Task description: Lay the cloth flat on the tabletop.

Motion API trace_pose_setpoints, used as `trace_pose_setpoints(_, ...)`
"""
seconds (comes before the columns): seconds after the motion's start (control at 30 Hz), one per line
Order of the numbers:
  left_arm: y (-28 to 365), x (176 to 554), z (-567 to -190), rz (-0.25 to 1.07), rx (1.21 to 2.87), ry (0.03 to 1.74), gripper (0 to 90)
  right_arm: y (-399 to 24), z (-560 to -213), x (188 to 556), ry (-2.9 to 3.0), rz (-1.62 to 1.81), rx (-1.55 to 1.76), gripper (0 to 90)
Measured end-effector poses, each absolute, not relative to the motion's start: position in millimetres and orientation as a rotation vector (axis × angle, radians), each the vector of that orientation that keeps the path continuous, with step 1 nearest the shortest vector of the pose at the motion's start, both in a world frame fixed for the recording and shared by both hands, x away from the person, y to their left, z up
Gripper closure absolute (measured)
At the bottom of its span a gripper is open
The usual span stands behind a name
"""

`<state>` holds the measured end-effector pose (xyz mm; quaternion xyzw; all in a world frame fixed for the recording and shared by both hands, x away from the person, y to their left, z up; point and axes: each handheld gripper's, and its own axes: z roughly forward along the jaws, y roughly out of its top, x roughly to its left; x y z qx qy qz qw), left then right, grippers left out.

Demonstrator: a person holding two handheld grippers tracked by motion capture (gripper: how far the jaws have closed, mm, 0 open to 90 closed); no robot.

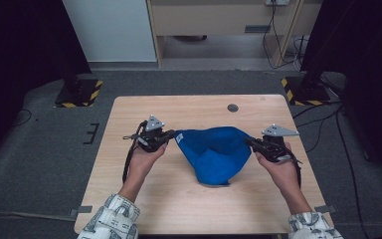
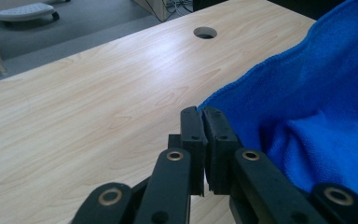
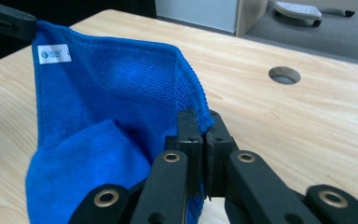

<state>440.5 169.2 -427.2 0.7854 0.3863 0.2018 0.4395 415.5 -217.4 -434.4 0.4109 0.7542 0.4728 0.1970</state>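
Hanging blue cloth (image 1: 214,154), a corner pinched in each gripper's jaws.

I see bare table (image 1: 144,199) along the lower frame and across the top edge, open room for either hand. The blue cloth (image 1: 214,154) strung between my left gripper (image 1: 171,134) and right gripper (image 1: 251,142) blocks the centre (its lower fold sags to the wood).

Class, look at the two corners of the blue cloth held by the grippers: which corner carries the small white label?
The corner pinched by the left gripper: the white label sits on the blue cloth just beside its jaws. The corner in the right gripper shows plain blue hem.
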Motion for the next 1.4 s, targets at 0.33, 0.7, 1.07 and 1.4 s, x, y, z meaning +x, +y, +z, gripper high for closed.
trace_pose_setpoints(0.33, 168, 436, -419, 0.519, 1.949, 0.944, 87.1, -220, -422, 416, 2.094, 1.335, 1.137, 87.7)
trace_pose_setpoints(0.7, 171, 434, -405, 0.529, 1.936, 0.930, 87.2, -226, -412, 410, 2.085, 1.354, 1.123, 87.8)
trace_pose_setpoints(1.07, 173, 422, -384, 0.530, 1.899, 0.904, 87.1, -226, -395, 402, 2.075, 1.382, 1.088, 87.9)
trace_pose_setpoints(1.4, 172, 406, -348, 0.544, 1.841, 0.838, 87.2, -239, -366, 393, 2.029, 1.445, 1.068, 87.9)
